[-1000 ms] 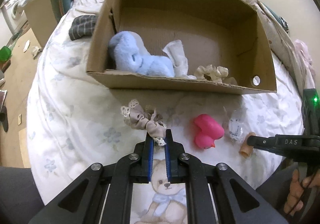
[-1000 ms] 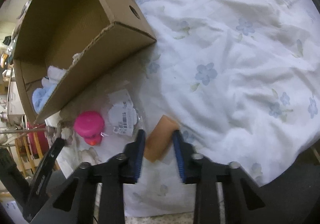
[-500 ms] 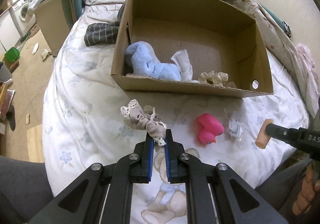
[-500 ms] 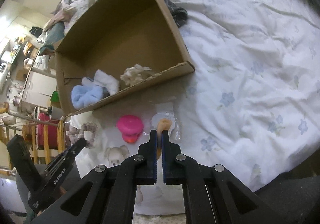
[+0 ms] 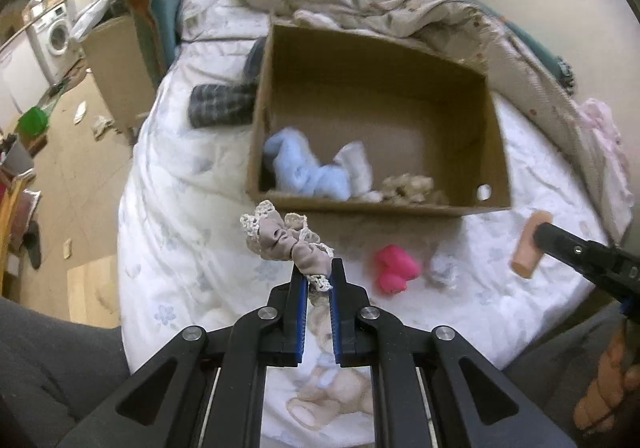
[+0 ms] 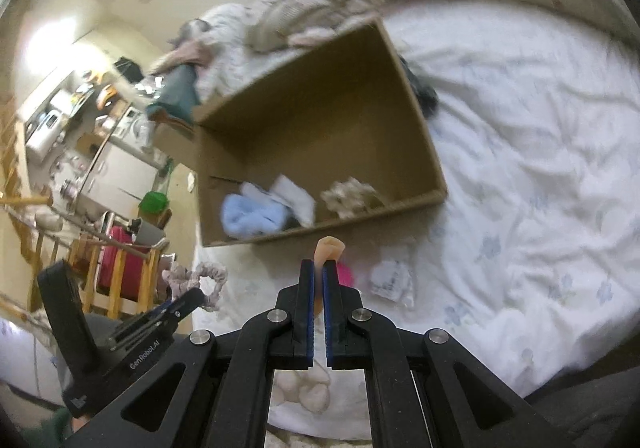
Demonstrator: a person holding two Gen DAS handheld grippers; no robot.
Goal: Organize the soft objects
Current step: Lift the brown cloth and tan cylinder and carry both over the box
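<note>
Two tools [image 5: 318, 274] [image 6: 319, 276], each gripping softs.

Open cardboard box [image 5: 496, 152], right half bare.

White floral bedsheet [image 6: 540, 176], rumpled beige blanket [image 5: 380, 4], washing machine [image 5: 56, 34], green container [image 5: 33, 121], wooden floor [image 5: 80, 176]

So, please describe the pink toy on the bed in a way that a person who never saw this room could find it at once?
Start at the open cardboard box on the white flowered bedsheet. On the sheet just in front of its near wall lies the pink toy, beside a small crumpled clear packet. It is the only bright pink, smooth thing there; the fabric pieces around it are pale.
</note>
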